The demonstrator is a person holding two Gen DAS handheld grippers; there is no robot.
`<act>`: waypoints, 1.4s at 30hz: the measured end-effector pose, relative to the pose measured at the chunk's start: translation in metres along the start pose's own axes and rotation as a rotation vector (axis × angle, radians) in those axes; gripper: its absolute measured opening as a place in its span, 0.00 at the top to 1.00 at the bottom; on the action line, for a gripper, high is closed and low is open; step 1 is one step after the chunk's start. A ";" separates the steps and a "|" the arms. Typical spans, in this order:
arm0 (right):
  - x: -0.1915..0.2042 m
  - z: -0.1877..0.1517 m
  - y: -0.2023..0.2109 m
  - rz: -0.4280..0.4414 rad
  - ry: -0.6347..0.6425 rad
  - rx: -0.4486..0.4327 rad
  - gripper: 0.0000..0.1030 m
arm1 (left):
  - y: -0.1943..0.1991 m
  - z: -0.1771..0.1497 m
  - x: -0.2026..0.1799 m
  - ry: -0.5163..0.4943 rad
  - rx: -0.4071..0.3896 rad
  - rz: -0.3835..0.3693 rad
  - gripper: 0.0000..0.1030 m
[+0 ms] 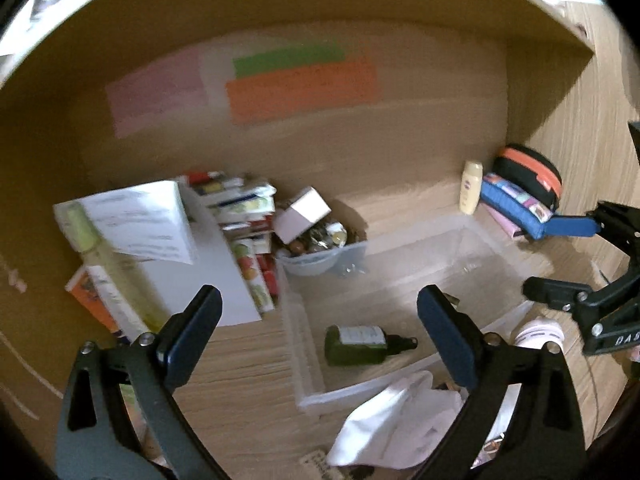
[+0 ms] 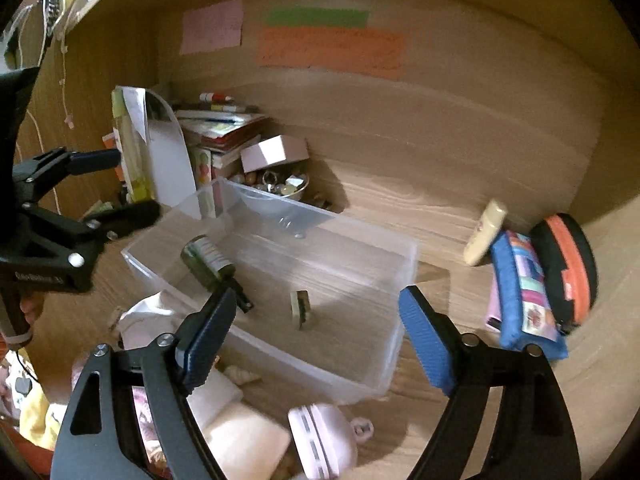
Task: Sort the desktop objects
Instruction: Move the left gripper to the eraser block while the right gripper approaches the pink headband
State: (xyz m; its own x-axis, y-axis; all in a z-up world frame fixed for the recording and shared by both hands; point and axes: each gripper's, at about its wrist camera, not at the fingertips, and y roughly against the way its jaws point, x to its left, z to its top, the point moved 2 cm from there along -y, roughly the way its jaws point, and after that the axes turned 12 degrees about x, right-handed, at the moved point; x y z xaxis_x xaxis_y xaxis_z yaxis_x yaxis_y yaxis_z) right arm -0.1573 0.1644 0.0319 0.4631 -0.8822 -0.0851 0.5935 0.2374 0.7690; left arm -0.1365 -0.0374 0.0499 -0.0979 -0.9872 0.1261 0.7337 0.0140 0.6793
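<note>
A clear plastic bin (image 1: 304, 360) (image 2: 384, 248) sits on the wooden desk. A dark green bottle (image 1: 360, 345) (image 2: 208, 262) lies inside it, and a small block (image 2: 301, 307) stands in it too. My left gripper (image 1: 320, 332) is open and empty over the bin's near left side; it also shows at the left of the right wrist view (image 2: 120, 184). My right gripper (image 2: 316, 336) is open and empty above the bin's near edge; it shows at the right of the left wrist view (image 1: 568, 256).
Books and papers (image 1: 160, 240) (image 2: 216, 128) are stacked at the left. A bowl of trinkets (image 1: 320, 244) (image 2: 280, 184) holds a small box. A cream bottle (image 1: 471, 192) (image 2: 486, 232), blue pouch (image 1: 516, 204) (image 2: 524, 296) and black-orange case (image 1: 528, 172) (image 2: 568, 264) stand right. White cloth (image 1: 400, 420) and a pink device (image 2: 320, 440) lie near.
</note>
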 end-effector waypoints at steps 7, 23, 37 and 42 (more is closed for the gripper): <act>-0.007 -0.021 0.032 -0.057 -0.008 -0.050 0.08 | 0.032 -0.021 0.026 0.045 -0.046 0.047 0.01; -0.027 -0.078 0.014 -0.079 -0.078 0.052 0.07 | -0.002 -0.104 0.044 0.122 0.144 0.016 0.01; -0.033 -0.100 -0.021 0.013 -0.131 0.155 0.07 | -0.045 -0.146 0.036 0.081 0.319 -0.016 0.01; -0.033 -0.096 -0.029 0.020 -0.131 0.155 0.07 | -0.056 -0.148 0.031 0.056 0.347 -0.021 0.01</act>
State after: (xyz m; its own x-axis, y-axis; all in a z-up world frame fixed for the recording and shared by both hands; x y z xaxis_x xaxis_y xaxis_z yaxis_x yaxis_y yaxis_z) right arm -0.1264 0.2263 -0.0484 0.3779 -0.9258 0.0065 0.4717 0.1985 0.8591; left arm -0.0814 -0.0925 -0.0909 -0.0661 -0.9949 0.0764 0.4587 0.0377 0.8878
